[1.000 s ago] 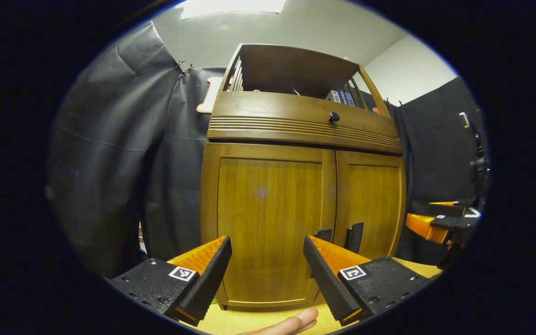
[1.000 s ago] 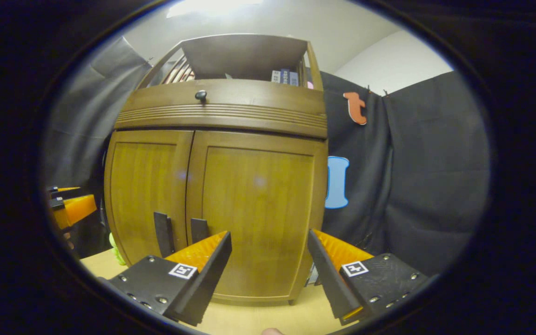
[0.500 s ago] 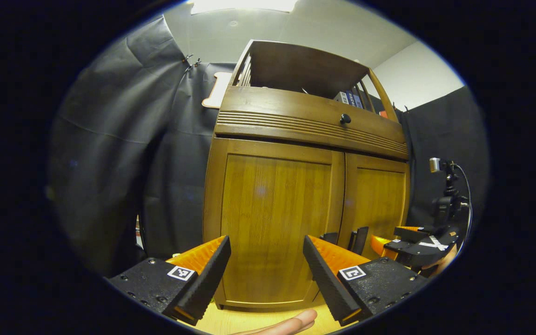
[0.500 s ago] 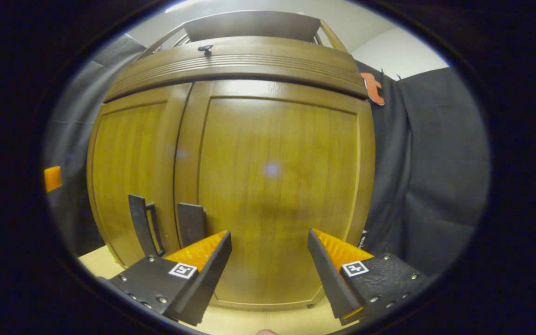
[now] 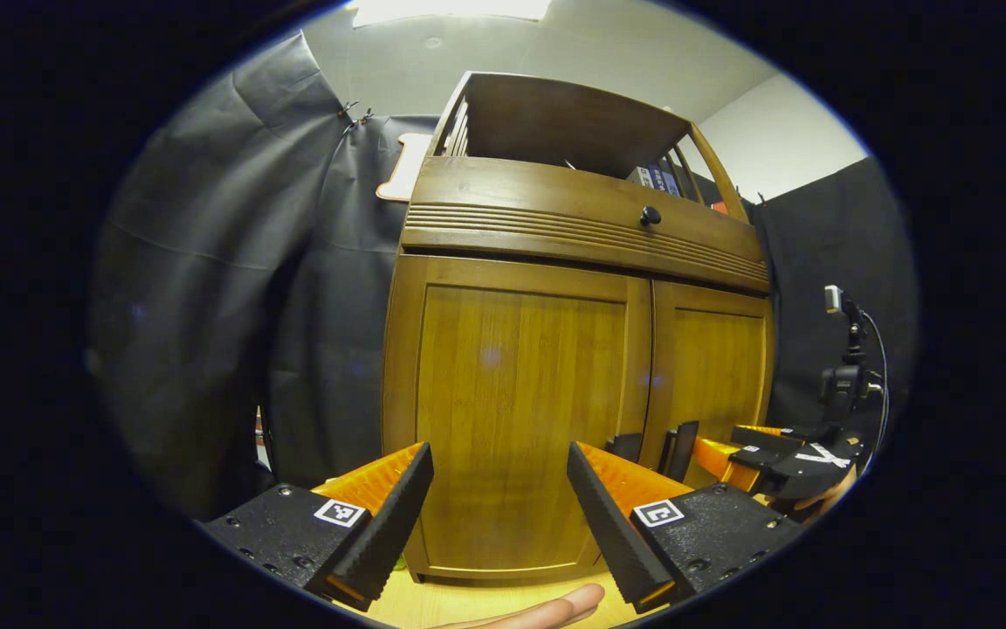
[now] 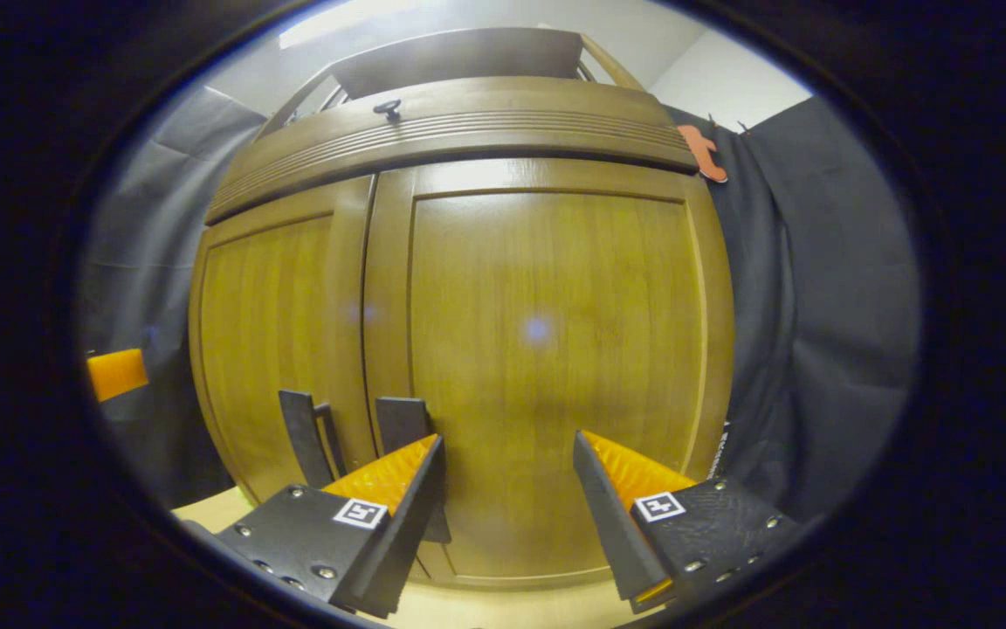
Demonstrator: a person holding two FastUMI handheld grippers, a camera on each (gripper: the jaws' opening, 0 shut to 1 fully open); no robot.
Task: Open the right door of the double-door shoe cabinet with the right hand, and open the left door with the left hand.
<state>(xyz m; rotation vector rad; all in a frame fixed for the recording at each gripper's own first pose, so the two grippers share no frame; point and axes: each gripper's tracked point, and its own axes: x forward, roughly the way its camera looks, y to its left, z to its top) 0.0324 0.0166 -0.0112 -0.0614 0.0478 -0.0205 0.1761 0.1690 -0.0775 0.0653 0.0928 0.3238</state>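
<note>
Wooden shoe cabinet (image 5: 573, 349) stands shut on a pale table (image 5: 477, 603) in the left gripper view, left gripper (image 5: 499, 515) spread wide and empty before the left door (image 5: 512, 411); right gripper (image 5: 752, 454) sits low beside the right door (image 5: 713, 376). Right gripper view: right gripper (image 6: 507, 511) gapes empty close to the right door (image 6: 547, 349), its handle (image 6: 407, 428) just beside one finger (image 6: 389, 480).

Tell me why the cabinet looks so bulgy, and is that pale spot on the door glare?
Right gripper view: the fisheye lens bows the cabinet into a barrel shape, and a faint pale spot sits on the right door, likely lens flare. Left gripper view: milder bowing, a bright ceiling light, a fainter spot on the left door.
</note>
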